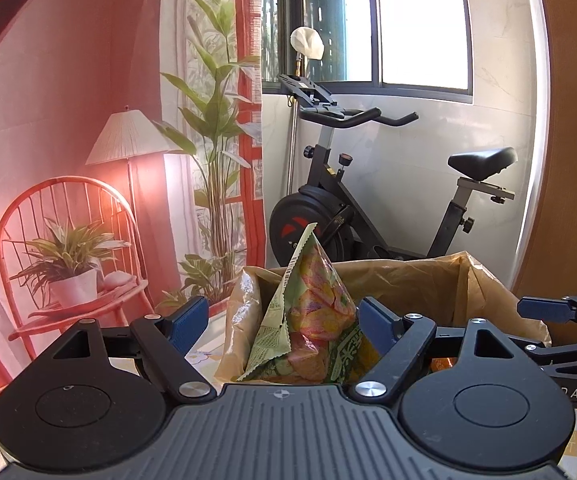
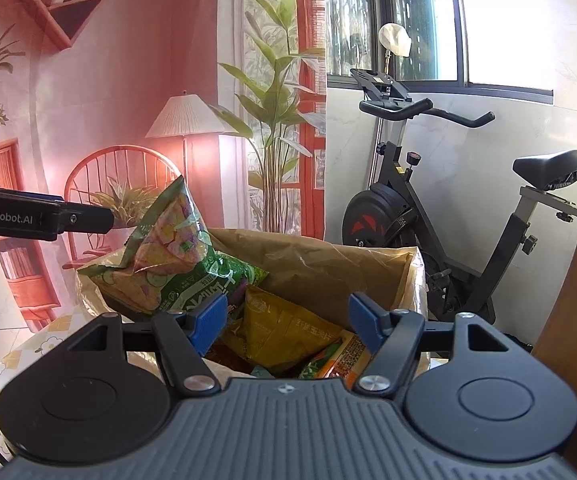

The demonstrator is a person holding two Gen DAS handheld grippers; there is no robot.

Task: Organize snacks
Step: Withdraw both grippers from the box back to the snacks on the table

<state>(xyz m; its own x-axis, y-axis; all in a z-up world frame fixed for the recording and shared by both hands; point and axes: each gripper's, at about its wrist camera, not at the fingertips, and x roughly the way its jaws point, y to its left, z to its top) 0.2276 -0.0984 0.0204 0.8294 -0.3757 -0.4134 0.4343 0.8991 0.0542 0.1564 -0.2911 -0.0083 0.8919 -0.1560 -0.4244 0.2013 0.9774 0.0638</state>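
Your left hand-held gripper [image 1: 284, 322] stands wide, its blue ribbed pads clear of the crinkly green plastic snack bag with the serrated seal [image 1: 308, 320], which stands on end between them; you have let it go so that it props itself against the near-left corner of the brown paper-lined cardboard box [image 1: 408, 280]. Judging from the right wrist view, the bag leans on the box rim rather than lying flat, so it may slump. Your right hand-held gripper [image 2: 284, 324] is about half open with nothing between its pads, hovering over the box's inside — just beyond its tips lie a glossy yellow foil snack packet [image 2: 284, 328] and an orange printed packet [image 2: 344, 354], heaped loosely. The packets are light, slippery film, puffed with air, so they slide and settle where they fall; the stiff box walls and creased liner keep them together. The box sits on a surface covered by a checked cloth with small flowers [image 2: 16, 356], seen to the left of your right tool. Most snacks appear already boxed — the green bag still wants nudging down.
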